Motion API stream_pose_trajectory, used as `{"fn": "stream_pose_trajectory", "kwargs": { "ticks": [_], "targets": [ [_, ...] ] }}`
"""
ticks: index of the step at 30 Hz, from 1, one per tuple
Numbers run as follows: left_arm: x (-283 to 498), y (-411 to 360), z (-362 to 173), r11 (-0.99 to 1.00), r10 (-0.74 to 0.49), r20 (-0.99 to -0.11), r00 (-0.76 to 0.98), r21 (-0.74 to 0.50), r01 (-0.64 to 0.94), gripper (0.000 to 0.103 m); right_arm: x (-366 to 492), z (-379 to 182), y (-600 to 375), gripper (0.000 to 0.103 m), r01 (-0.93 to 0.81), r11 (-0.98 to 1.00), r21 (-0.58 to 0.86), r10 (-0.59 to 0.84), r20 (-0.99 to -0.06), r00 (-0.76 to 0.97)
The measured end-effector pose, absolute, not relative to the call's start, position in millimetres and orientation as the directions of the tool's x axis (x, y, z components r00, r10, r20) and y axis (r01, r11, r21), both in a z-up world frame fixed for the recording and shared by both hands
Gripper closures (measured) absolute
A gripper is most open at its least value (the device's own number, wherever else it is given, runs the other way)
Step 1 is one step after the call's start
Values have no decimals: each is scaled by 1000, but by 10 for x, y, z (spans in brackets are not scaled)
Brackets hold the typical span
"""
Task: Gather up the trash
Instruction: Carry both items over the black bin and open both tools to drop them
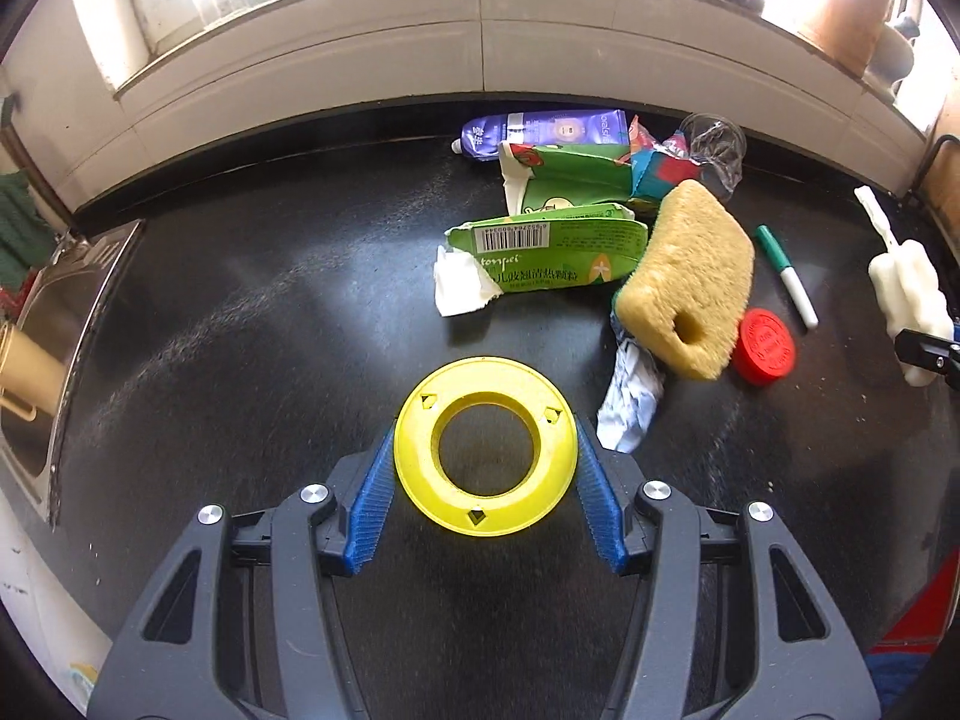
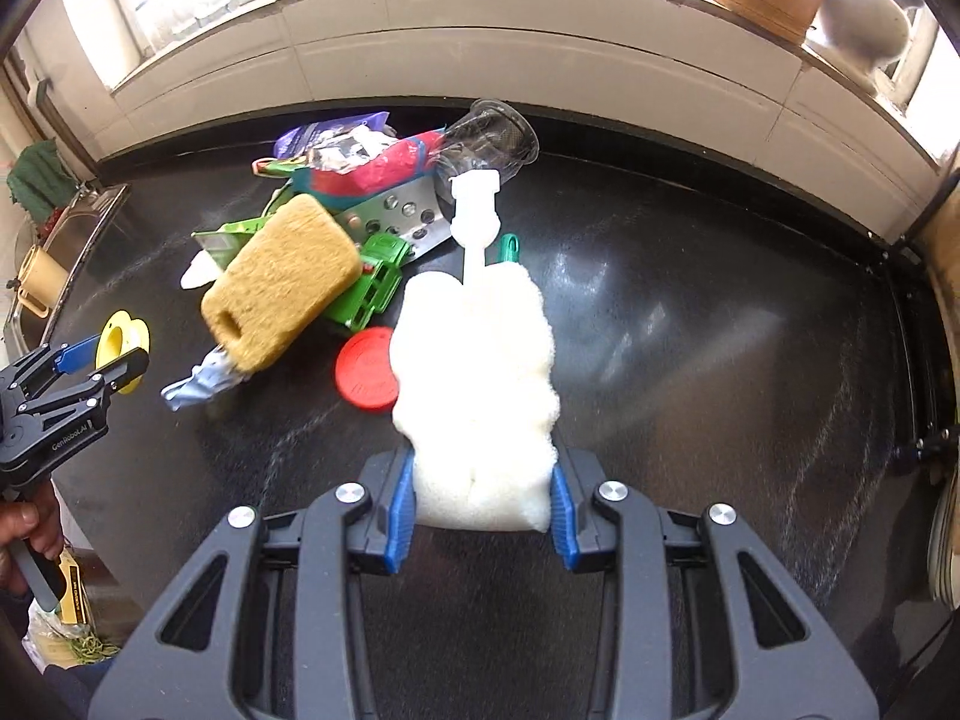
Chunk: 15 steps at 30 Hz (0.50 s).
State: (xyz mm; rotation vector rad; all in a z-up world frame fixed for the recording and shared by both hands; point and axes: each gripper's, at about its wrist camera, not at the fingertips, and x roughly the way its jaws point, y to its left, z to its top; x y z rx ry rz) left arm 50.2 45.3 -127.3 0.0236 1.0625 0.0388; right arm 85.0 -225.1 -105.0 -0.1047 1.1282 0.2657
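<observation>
Left gripper nearest the lens, blue pads clamped on opposite edges of a yellow ring, jaws at a middling width, ring lifted off the black countertop. Right gripper is pinched on the foam head of a white sponge brush, jaws fairly narrow, handle pointing to 12 o'clock. In the left wrist view the rest of the trash sits from 12 to 2 o'clock of the ring: crumpled blue-white wrapper closest, tan sponge leaning over it, red cap just beside the sponge at its 3 o'clock, green-and-white marker beyond that. Torn green carton lies at 12 o'clock, purple tube and a clear plastic cup behind it against the tiled wall. Steel sink at 9 o'clock. Right wrist view also shows a metal grater under the pile and a hand gripping the left gripper's handle at 8 o'clock.
</observation>
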Motion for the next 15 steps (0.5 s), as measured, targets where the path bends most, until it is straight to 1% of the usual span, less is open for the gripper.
{"fn": "stream_pose_trajectory", "kwargs": {
  "ticks": [7,10,15],
  "targets": [
    [170,660,-1110,996,60,-853,519,20,-83,48,605,-955,-1918,67,-347,936,53,197,-897,395],
    [-82,870,-1032,989,94,-845,526,17,-150,48,532,-908,-1537,66,-436,898,56,241,-893,381],
    [-651,1419,-1010,944,188,-844,503,14,-329,48,313,-907,-607,66,-626,775,84,338,-893,298]
  ]
}}
